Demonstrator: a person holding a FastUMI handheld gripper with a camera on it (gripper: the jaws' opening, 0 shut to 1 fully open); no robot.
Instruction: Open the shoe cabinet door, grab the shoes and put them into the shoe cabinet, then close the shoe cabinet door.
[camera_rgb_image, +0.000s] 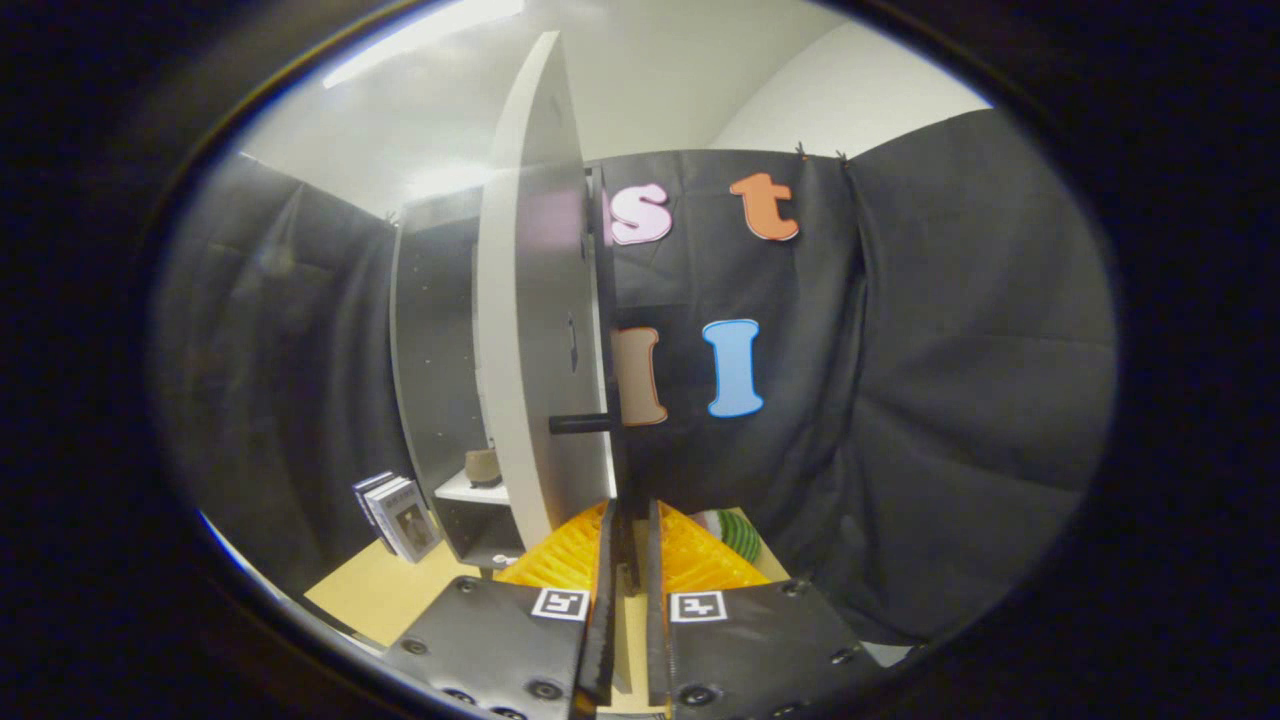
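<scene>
Leaning at the far left of the wooden bench (370, 595), two or three upright books (398, 515) stand against the black cloth wall; their exact count is hard to make out because they overlap. Just right of them rises the shoe cabinet (435, 350), one dark-sided unit whose top is lost in glare from the ceiling light. One white shelf (470, 490) shows inside it, carrying a single small tan object (484, 466) too blurred to identify; the rest of the interior is hidden behind the door. The one shoe cabinet door (535, 300) stands open, seen nearly edge-on as a pale curved slab, and its lower corner drops out of sight behind the claw. One dark handle (580, 423) sticks out sideways from the door's face, above and just ahead of the fingertips.

The claw (628, 525) sits below the door's free edge, its two fingers (606, 570) close together with only a narrow slot between them. Whether they pinch the door's bottom edge or merely stand nearly clenched beside it cannot be told, since the contact point is hidden. Just beyond the right finger, a green-and-white striped thing (738, 532) peeks out on the bench, mostly cut off.
</scene>
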